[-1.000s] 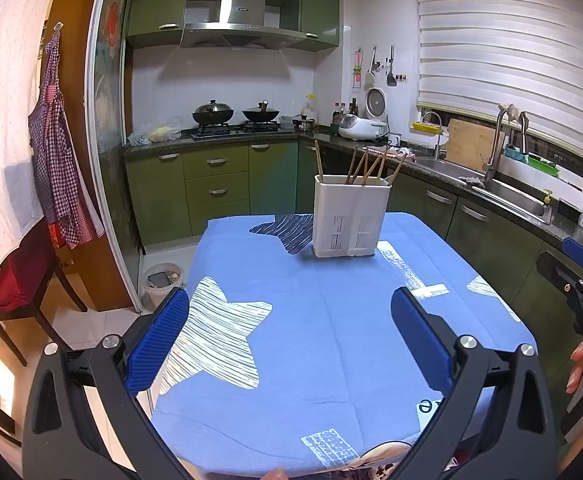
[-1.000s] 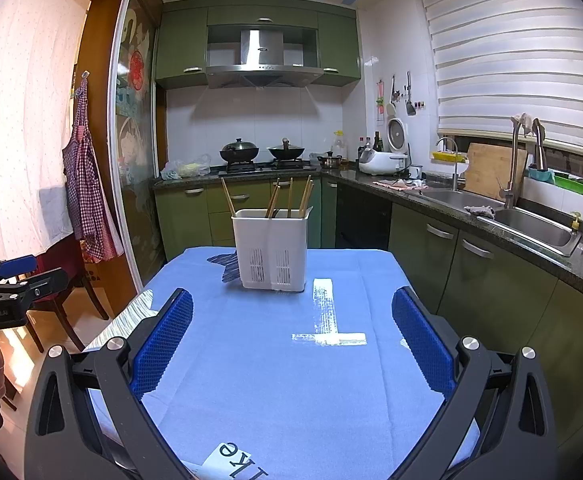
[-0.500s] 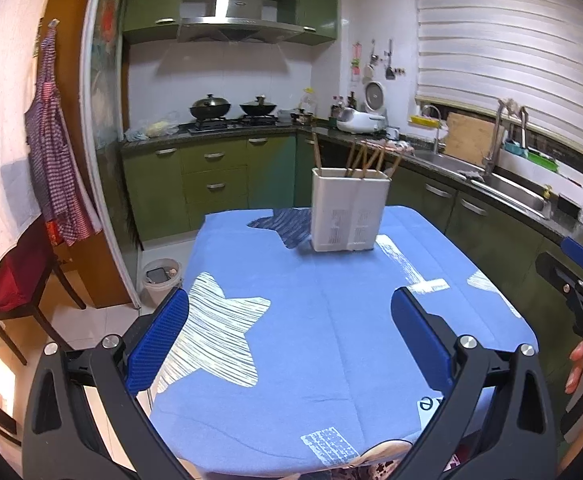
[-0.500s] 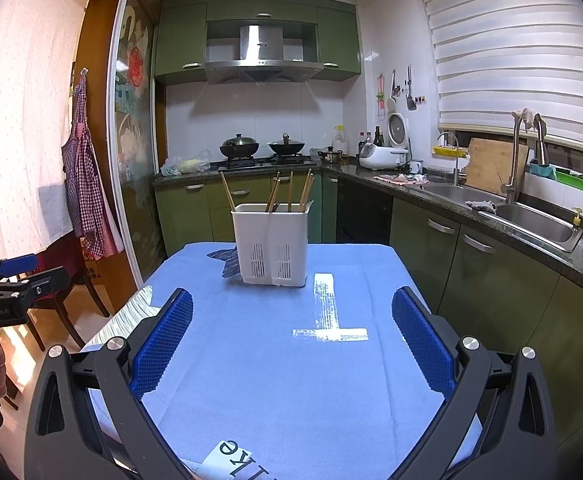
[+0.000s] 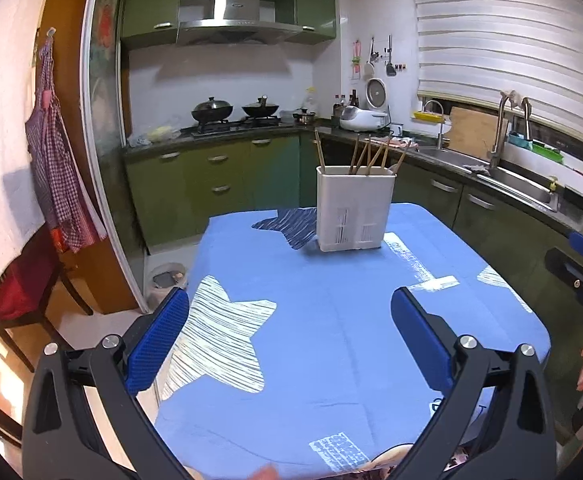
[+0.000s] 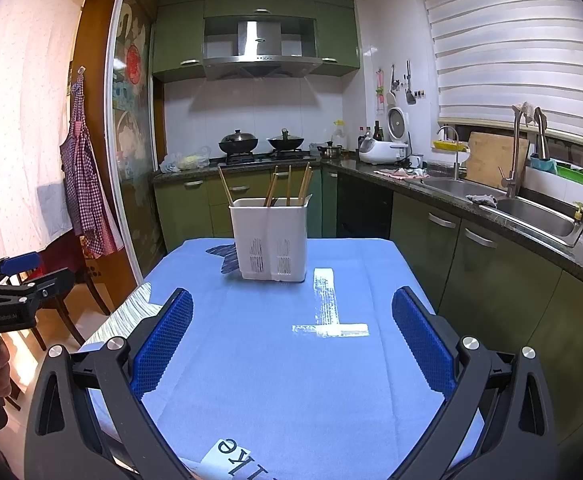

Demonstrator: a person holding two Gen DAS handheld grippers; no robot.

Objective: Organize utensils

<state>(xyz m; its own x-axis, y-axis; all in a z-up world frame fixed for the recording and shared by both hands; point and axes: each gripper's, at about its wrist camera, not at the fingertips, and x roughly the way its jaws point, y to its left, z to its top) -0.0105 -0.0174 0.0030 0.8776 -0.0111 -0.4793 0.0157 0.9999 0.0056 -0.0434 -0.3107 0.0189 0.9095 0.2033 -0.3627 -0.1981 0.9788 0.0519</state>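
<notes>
A white utensil holder [image 5: 354, 213] [image 6: 269, 238] stands upright at the far end of the blue-clothed table [image 5: 331, 320] [image 6: 275, 352]. Several wooden chopsticks [image 5: 365, 156] [image 6: 289, 188] stick out of its top. My left gripper [image 5: 289, 332] hovers over the near part of the table, open, with nothing between its blue pads. My right gripper [image 6: 291, 336] is also open and empty, well short of the holder. Each gripper shows at the edge of the other's view, held by a hand.
Green kitchen cabinets [image 5: 211, 176] run behind the table, with a stove and two woks [image 6: 259, 144]. A sink with tap [image 6: 531, 204] lines the right counter. A red chair [image 5: 23, 280] and a hanging checked apron [image 5: 55, 176] are on the left. A small bin [image 5: 167, 276] sits on the floor.
Both views have shifted slightly: the holder sits a little lower and nearer in the left wrist view. Both grippers stay open and empty.
</notes>
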